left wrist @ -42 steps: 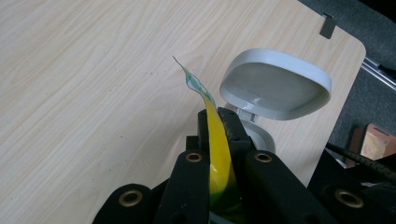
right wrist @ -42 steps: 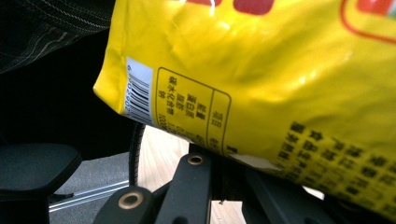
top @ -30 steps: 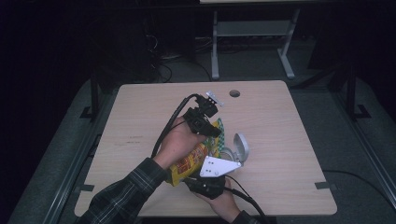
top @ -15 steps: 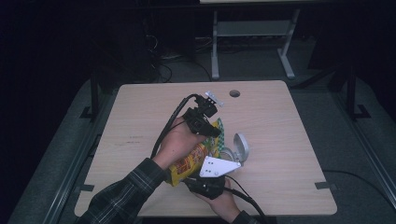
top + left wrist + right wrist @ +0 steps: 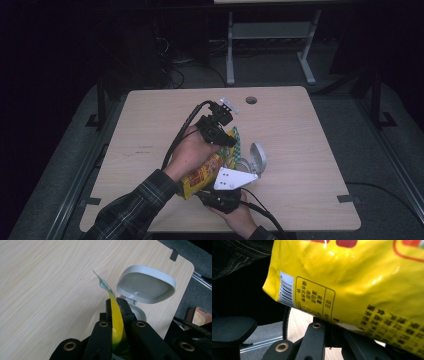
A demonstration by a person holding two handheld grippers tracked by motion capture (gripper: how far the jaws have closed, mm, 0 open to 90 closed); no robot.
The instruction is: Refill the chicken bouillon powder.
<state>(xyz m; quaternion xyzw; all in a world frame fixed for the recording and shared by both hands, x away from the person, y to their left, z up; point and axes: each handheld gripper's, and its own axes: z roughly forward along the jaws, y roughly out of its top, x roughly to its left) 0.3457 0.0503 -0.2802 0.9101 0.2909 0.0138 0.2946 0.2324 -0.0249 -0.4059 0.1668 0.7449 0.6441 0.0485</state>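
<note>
A yellow snack bag (image 5: 204, 172) is held above the wooden table (image 5: 310, 145) between both grippers. My left gripper (image 5: 226, 141) pinches the bag's top edge; in the left gripper view its jaws (image 5: 116, 303) are shut on the thin yellow and green seam (image 5: 115, 315). My right gripper (image 5: 222, 196), under its grey plate (image 5: 233, 179), grips the bag from the near side. In the right gripper view the bag (image 5: 352, 277) hangs close overhead with its barcode showing, and the gripper (image 5: 329, 321) is shut on its lower edge.
A small grey container with its hinged lid open (image 5: 255, 159) stands on the table just right of the bag; the left gripper view shows its lid (image 5: 146, 283) beyond the jaws. A round hole (image 5: 251, 100) lies near the far edge. Cables trail from both grippers.
</note>
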